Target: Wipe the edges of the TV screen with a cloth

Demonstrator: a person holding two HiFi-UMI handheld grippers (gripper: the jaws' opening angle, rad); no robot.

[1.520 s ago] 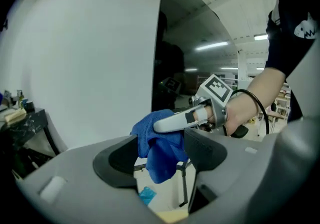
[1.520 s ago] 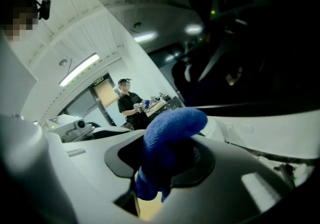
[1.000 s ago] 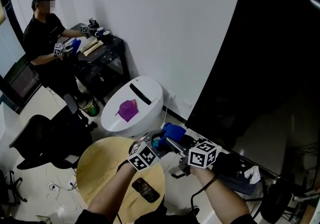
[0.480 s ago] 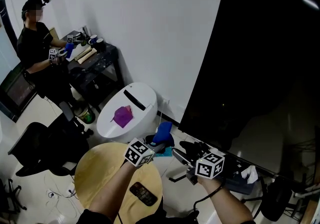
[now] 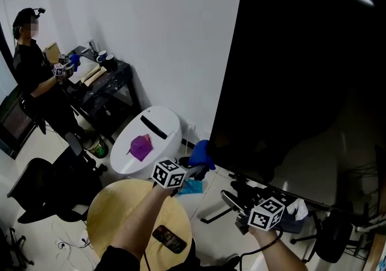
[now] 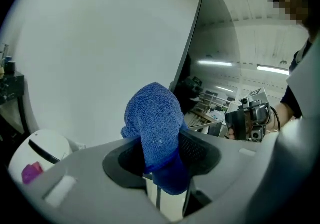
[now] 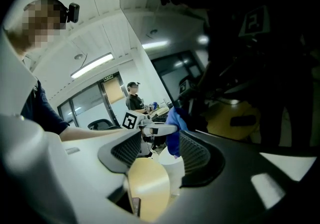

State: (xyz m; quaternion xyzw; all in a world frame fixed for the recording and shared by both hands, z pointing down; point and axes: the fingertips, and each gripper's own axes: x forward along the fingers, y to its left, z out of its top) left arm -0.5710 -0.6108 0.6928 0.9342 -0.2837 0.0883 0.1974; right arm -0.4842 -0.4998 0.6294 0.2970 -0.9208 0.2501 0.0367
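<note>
The big black TV screen (image 5: 313, 70) fills the right of the head view. My left gripper (image 5: 192, 169) is shut on a folded blue cloth (image 5: 201, 154), which it holds up right by the screen's lower left corner. In the left gripper view the cloth (image 6: 154, 128) bulges out between the jaws of that gripper (image 6: 160, 148), with the TV's edge (image 6: 192, 53) just behind. My right gripper (image 5: 230, 199) hangs lower, in front of the TV's bottom edge. Its jaws have just been opening and stand open with nothing between them (image 7: 160, 143).
A round wooden table (image 5: 120, 215) with a phone (image 5: 169, 238) lies under my left arm. Behind it stands a white rounded bin (image 5: 158, 128) with a purple thing (image 5: 140, 146) on top. A person (image 5: 30, 64) works at a dark desk far left. A black chair (image 5: 42, 188) is at the lower left.
The two grippers were together at the blue cloth and have parted. The left one carried the cloth up to the TV's corner; the right one drew away to the lower right.
</note>
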